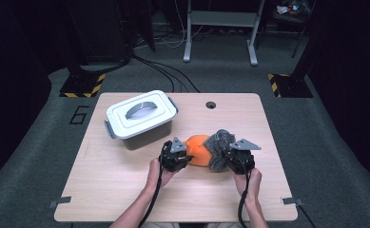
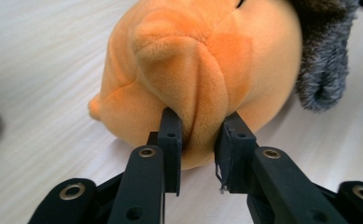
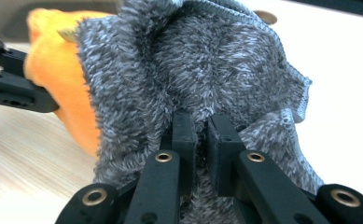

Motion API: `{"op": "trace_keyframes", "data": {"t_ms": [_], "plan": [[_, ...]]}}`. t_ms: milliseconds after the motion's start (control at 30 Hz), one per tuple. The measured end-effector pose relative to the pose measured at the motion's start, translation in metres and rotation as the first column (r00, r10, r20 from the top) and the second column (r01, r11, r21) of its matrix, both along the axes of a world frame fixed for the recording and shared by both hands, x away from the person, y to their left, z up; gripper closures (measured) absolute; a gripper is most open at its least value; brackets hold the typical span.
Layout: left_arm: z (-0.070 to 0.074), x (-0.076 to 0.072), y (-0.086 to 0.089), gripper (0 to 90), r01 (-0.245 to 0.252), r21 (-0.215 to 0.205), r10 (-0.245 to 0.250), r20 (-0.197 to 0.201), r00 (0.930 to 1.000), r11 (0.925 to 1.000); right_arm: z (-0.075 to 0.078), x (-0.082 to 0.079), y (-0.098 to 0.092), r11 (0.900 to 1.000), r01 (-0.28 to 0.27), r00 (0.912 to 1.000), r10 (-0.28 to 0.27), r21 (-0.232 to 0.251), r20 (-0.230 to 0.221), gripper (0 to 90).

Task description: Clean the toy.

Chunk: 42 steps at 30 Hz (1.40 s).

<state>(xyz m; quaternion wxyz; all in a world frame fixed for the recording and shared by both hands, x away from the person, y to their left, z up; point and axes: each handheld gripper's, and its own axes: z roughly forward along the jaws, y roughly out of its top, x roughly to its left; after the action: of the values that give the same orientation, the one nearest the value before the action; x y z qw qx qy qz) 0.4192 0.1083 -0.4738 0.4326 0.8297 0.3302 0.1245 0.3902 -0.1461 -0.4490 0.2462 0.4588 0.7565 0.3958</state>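
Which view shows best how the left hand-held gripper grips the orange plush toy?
The left gripper view: the left hand-held gripper has its jaws pinching a fold of the orange plush toy. The high view shows the toy small, the pinch hidden. The right gripper view shows an orange edge behind the grey cloth.

toy (image 1: 198, 149) ctr table (image 1: 125, 190) | cloth (image 1: 219, 142) on its R | box (image 1: 142, 118) behind-L
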Motion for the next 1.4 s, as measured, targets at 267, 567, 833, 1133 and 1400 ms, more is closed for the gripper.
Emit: {"op": "trace_keyframes", "data": {"t_ms": [267,567,833,1133,1400], "plan": [[0.011,0.001,0.002,74.0,0.014,-0.098,-0.025,-0.114,0.9931,0.9951,0.025,-0.016,0.018,0.998,-0.051,0.996,0.053,-0.037,0.072,82.6],[0.006,0.004,0.005,72.1,0.009,-0.105,-0.022,-0.122,0.9922,0.9945,0.025,-0.012,0.046,0.988,-0.082,0.994,0.09,-0.128,0.062,82.6],[0.004,0.005,0.004,71.9,0.006,-0.097,-0.016,-0.107,0.9942,0.9953,0.014,-0.003,0.025,0.993,-0.037,0.9984,0.041,-0.111,0.038,82.6],[0.002,0.007,0.004,71.4,0.005,-0.101,-0.016,-0.112,0.9935,0.9949,-0.016,0.01,-0.007,0.998,0.03,0.9977,-0.033,-0.052,-0.06,82.5],[0.001,0.01,0.009,70.9,-0.003,-0.101,-0.008,-0.117,0.9931,0.9948,0.002,-0.002,0.0,1.0,-0.001,1.0,0.001,-0.027,0.006,82.6]]}}
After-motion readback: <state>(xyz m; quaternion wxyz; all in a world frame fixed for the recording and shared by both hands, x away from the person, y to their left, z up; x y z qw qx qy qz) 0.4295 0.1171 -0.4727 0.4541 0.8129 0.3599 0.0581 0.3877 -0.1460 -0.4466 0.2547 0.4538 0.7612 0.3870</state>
